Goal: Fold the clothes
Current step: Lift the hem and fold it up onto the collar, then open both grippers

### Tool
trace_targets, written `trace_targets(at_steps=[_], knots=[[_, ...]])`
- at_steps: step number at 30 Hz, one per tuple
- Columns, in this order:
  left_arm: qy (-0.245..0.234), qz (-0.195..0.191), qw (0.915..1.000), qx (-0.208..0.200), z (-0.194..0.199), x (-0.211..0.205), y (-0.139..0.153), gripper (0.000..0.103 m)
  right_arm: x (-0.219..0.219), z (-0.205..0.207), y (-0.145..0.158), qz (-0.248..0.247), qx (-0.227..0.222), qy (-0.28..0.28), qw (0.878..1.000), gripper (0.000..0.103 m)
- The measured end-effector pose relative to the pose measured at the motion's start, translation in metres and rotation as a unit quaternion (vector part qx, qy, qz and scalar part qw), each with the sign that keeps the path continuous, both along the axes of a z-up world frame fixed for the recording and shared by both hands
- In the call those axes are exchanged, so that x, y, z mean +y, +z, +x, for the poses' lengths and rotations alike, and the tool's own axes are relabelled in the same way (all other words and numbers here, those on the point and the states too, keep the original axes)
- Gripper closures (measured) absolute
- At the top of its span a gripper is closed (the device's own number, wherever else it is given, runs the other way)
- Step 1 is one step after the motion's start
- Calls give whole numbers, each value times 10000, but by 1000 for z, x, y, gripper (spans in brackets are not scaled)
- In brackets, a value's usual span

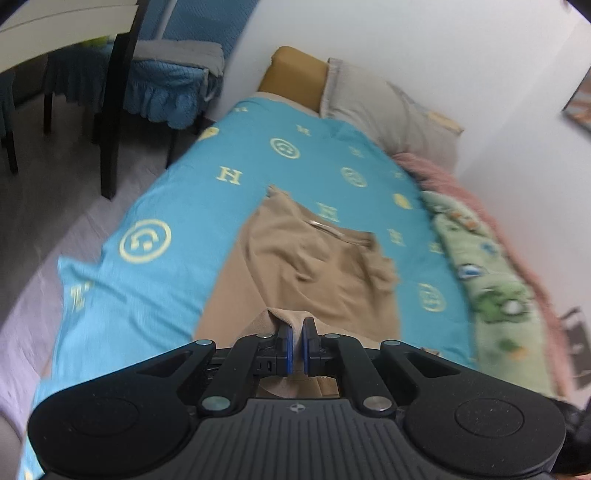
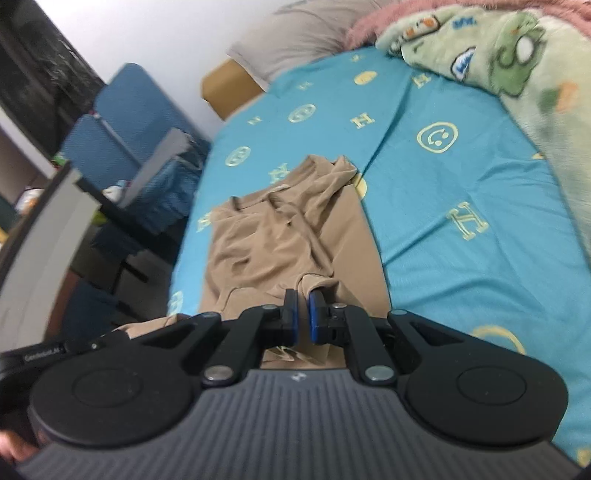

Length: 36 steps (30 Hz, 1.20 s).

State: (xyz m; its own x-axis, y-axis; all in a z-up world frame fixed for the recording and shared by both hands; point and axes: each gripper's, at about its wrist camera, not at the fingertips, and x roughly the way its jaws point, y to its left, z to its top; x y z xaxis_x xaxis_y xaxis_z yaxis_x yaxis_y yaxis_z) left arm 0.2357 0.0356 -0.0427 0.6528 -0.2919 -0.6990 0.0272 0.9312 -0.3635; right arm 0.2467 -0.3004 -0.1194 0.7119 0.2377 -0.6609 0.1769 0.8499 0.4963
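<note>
Two grippers pinch one tan garment (image 1: 295,258) over a bed. From the left wrist camera, the left gripper (image 1: 297,334) has its blue-padded fingers (image 1: 285,339) closed on a bunched tan edge at 6 o'clock, the cloth caught between the pads. Beyond them the garment spreads up the frame toward 12 o'clock, rumpled, with a seam or band running across its far end. It lies on a turquoise bedsheet (image 1: 155,206) printed with pale yellow smiley rings and H letters. At 3 o'clock a green cartoon-print blanket (image 1: 487,273) is heaped along the bed's edge, with pink fleece (image 1: 454,181) just beside it against the white wall. A grey pillow (image 1: 384,107) sits at 1 o'clock, touching a brown headboard block (image 1: 295,74). At 10 o'clock stand a chair with a blue ruffled cover (image 1: 162,88) and a dark post.

From the right wrist camera, the right gripper (image 2: 303,314) likewise has its fingers (image 2: 292,314) drawn together on a fold of the same garment at 6 o'clock. The tan cloth runs from there to about 12 o'clock, creased in the middle, flatter along its right side. The bedsheet (image 2: 461,184) fills the frame's right half. The green blanket (image 2: 498,48) crowds 1 to 2 o'clock, the pillow (image 2: 295,33) lies at 12, and blue-covered chairs (image 2: 125,122) stand at 10 o'clock. The image is blurred at the edges.
</note>
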Motion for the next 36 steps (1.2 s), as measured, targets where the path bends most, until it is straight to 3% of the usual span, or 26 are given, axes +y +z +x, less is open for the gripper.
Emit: trace_targets(at_steps=[4, 9, 12, 17, 19, 21, 22, 24, 26, 28, 29, 34, 36], knots=[[-182, 565, 9982, -75, 33, -15, -46, 98, 3, 36, -46, -183, 52, -26, 9998, 93], [-219, 689, 9971, 222, 55, -13, -104, 97, 8, 59, -86, -606, 188, 238, 9977, 93], [-331, 842, 9959, 84, 53, -16, -114, 95, 7, 59, -90, -480, 175, 96, 9986, 93], [-487, 1051, 9932, -98, 46, -19, -111, 94, 12, 57, -89, -667, 113, 150, 9976, 92], [-522, 1056, 9929, -147, 43, -19, -106, 85, 14, 56, -83, -686, 103, 116, 9975, 91], [-522, 1083, 9925, -202, 36, -20, -97, 58, 17, 53, -76, -836, 13, 148, 9964, 91], [-516, 1099, 9923, -235, 31, -21, -92, 52, 19, 51, -72, -911, -32, 165, 9957, 91], [-476, 1170, 9911, -421, 19, -21, -80, 30, 24, 40, -60, -1029, -226, 200, 9942, 90], [-459, 1232, 9892, -648, 4, -21, -68, 19, 30, 27, -47, -1141, -440, 235, 9922, 82], [-490, 1315, 9867, -820, -10, -23, -57, 15, 35, 14, -34, -1252, -653, 270, 9896, 27], [-512, 1375, 9853, -880, -17, -25, -52, 11, 38, 8, -28, -1308, -759, 288, 9881, 17], [-494, 1448, 9812, -1174, -59, -23, -30, 3, 52, -24, 4, -1581, -1288, 375, 9783, 14], [-482, 1450, 9805, -1232, -74, -20, -24, 0, 51, -37, 10, -1471, -1297, 305, 9801, 14]])
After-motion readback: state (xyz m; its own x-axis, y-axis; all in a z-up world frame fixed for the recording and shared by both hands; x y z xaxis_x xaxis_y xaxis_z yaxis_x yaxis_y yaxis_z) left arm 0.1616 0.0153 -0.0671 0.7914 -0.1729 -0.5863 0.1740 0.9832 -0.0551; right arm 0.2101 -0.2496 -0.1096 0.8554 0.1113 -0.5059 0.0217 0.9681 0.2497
